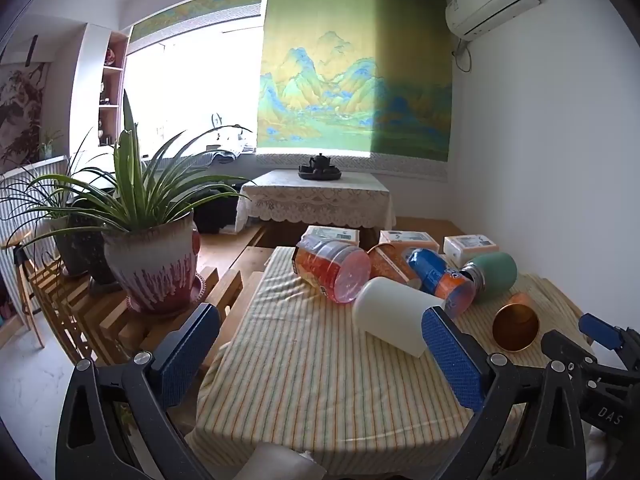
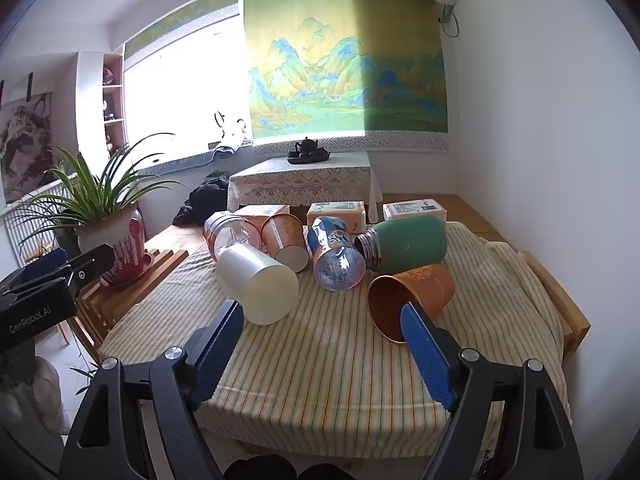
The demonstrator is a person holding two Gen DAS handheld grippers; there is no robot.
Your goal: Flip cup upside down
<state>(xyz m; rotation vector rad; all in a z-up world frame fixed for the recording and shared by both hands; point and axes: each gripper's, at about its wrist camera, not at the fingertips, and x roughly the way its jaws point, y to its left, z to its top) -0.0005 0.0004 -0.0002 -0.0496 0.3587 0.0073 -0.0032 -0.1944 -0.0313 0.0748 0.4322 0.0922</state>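
Observation:
Several cups lie on their sides on the striped tablecloth. The white cup rests nearest the middle, with its flat end turned towards the right wrist camera. An orange cup with a coppery inside lies to its right, mouth facing the cameras. My left gripper stands open just short of the white cup, whose lower corner its right pad covers. My right gripper is open too, and its right pad overlaps the orange cup's rim. Neither holds anything.
Behind lie a clear plastic cup, an orange paper cup, a blue and orange cup and a green flask, with three boxes at the back. A potted plant stands on a wooden rack at the left.

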